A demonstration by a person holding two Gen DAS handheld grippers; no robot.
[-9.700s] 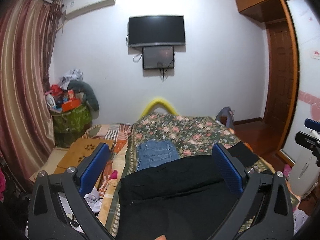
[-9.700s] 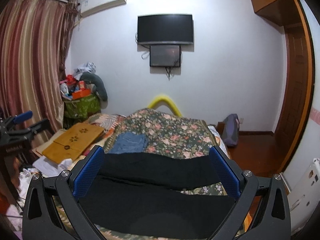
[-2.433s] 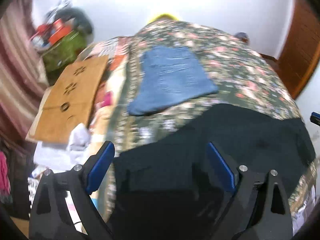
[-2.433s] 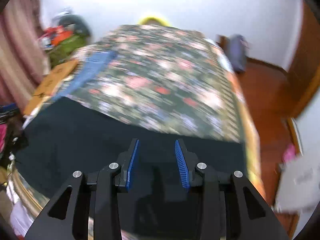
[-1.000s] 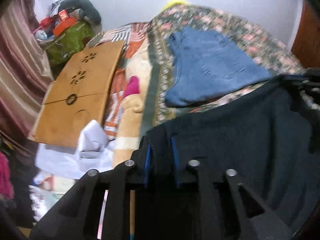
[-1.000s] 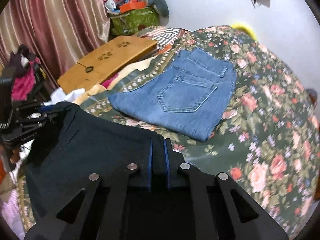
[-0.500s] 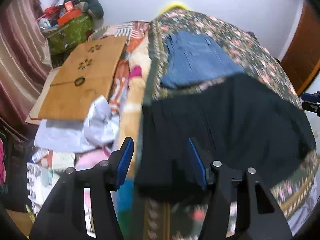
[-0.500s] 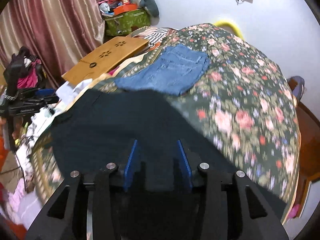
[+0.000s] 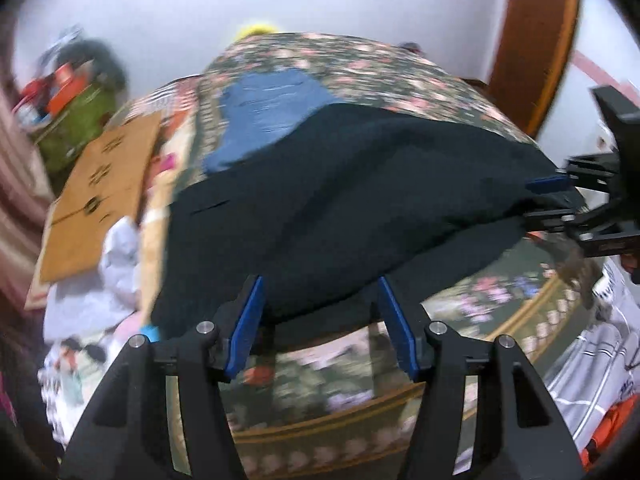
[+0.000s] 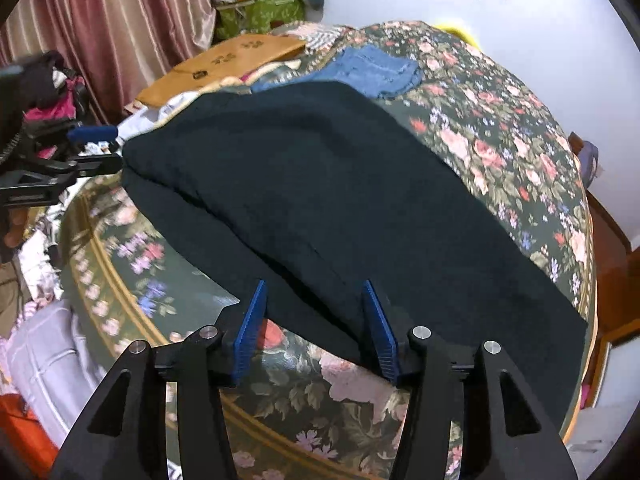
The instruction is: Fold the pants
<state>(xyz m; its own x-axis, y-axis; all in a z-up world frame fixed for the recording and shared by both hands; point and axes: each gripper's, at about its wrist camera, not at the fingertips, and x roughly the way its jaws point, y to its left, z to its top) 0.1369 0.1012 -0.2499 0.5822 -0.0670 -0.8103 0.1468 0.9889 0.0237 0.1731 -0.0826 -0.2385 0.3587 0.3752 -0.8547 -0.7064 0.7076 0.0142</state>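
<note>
Black pants point(image 9: 360, 200) lie folded across the near part of the floral bed cover point(image 9: 360, 60), the upper layer set back from the lower one's near edge. My left gripper point(image 9: 322, 316) is open, and the pants' near edge sits loosely between its blue pads without being pressed. In the right wrist view the same pants point(image 10: 340, 200) spread wide. My right gripper point(image 10: 314, 320) has its jaws opening, with the fabric's edge between the fingers but not pinched. Each gripper shows in the other's view, the right gripper point(image 9: 554, 200) and the left gripper point(image 10: 100, 148).
Folded blue jeans point(image 10: 372, 68) lie farther back on the bed. A wooden board point(image 9: 100, 192), white cloth and clutter sit on the floor to the left. A green bag point(image 10: 260, 12) and striped curtain point(image 10: 120, 20) stand behind, and a wooden door frame point(image 9: 532, 40) is on the right.
A second ago both grippers were shut on the black pants. Both have since opened, let the fabric drop onto the bed and drawn back toward the near edge.
</note>
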